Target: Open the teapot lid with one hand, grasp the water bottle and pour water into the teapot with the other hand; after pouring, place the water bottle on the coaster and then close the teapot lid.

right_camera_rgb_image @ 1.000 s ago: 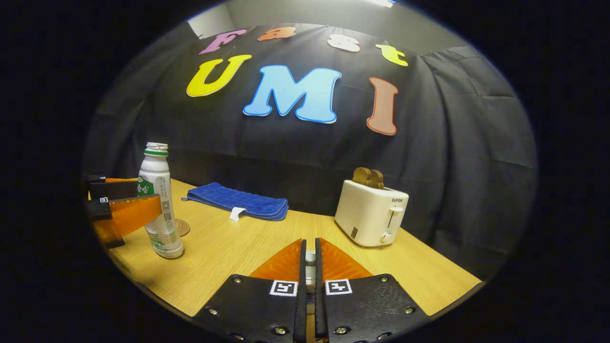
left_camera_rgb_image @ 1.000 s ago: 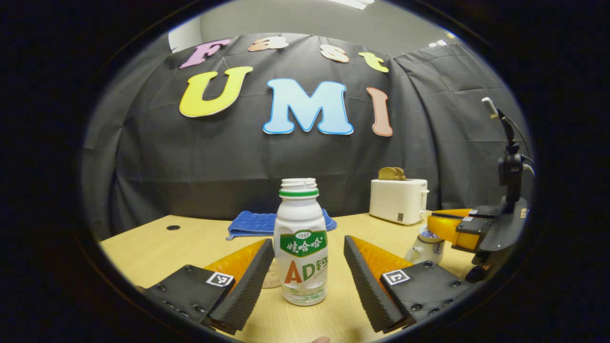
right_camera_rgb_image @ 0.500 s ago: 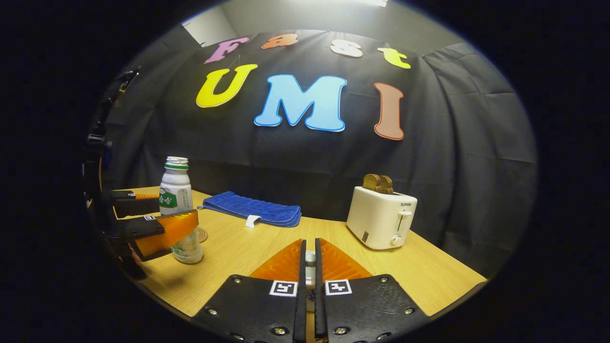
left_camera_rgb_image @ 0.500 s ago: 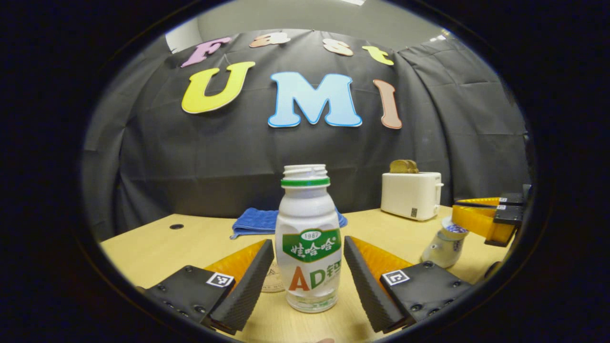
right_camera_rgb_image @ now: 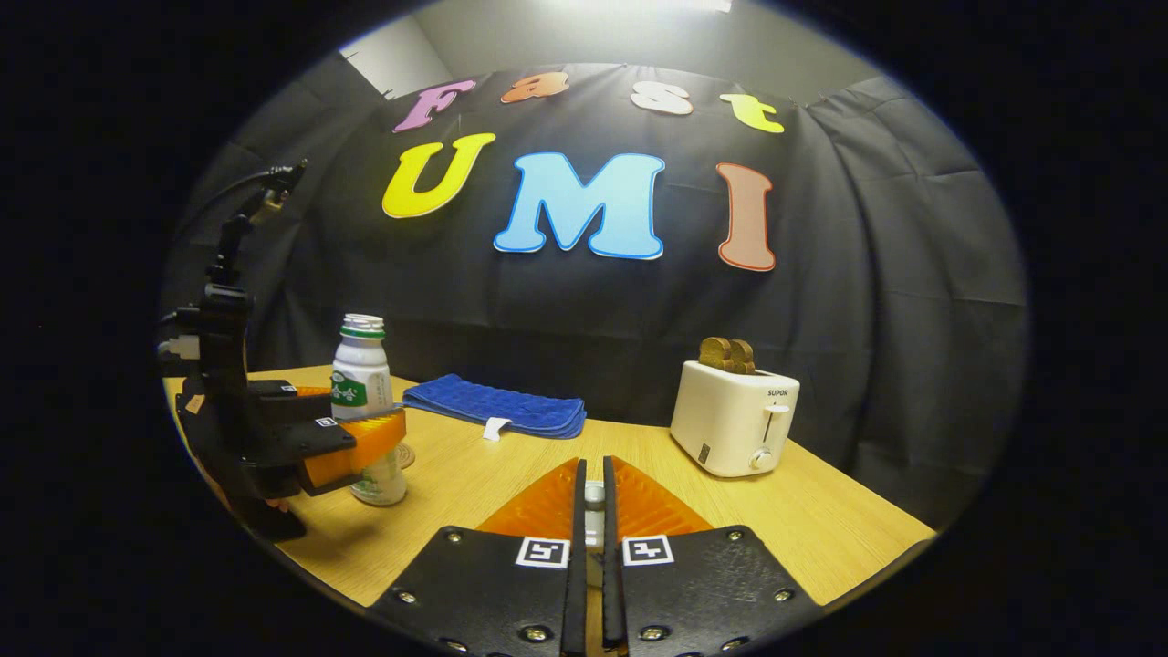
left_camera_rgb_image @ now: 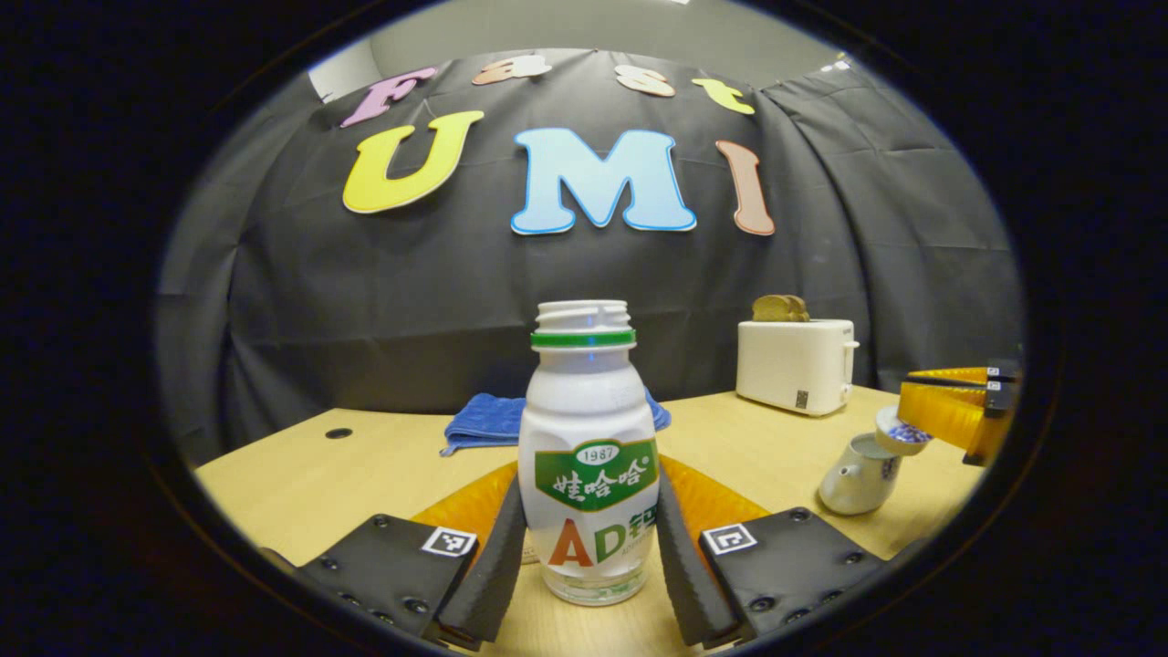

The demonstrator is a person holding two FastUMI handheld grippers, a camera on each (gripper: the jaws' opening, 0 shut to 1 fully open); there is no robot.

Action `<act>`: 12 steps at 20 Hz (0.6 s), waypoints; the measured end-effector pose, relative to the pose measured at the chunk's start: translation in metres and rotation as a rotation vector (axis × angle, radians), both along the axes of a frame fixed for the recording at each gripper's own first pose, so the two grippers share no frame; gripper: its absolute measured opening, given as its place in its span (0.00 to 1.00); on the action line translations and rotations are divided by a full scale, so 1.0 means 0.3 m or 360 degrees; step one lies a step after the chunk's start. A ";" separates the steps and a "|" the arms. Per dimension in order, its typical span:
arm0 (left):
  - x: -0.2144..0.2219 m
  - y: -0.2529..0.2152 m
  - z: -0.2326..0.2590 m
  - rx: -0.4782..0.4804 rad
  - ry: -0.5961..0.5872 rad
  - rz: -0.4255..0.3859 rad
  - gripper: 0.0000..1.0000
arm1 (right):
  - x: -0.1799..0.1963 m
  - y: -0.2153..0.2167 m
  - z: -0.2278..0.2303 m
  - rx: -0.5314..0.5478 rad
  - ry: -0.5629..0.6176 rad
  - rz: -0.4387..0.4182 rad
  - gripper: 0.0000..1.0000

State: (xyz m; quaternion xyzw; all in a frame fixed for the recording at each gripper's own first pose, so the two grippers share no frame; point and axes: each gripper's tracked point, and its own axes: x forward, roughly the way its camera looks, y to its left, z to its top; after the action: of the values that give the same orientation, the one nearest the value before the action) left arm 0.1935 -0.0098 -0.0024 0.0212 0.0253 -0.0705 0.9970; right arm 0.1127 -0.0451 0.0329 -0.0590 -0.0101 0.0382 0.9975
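Left gripper view: one water bottle [left_camera_rgb_image: 589,456].

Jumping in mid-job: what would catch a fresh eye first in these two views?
The white plastic bottle with its green label, uncapped, stands front and centre with the left gripper closed on its sides. At far right the right gripper holds the small lid above the white ceramic teapot.
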 end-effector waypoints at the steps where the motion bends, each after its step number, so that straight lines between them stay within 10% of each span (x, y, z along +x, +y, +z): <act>1: -0.007 -0.004 0.000 0.0021 -0.0003 0.0000 0.76 | -0.033 -0.001 0.006 0.0021 -0.0009 0.0012 0.07; 12: -0.030 -0.085 0.033 0.0473 -0.0084 -0.0032 0.79 | -0.395 -0.102 -0.053 0.0132 0.0006 0.0014 0.07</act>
State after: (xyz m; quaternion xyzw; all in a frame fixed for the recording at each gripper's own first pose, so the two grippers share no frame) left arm 0.1844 -0.0352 0.0074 0.1707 0.0090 -0.0753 0.9824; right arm -0.0059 -0.0757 0.0169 -0.0176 -0.0100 0.0422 0.9989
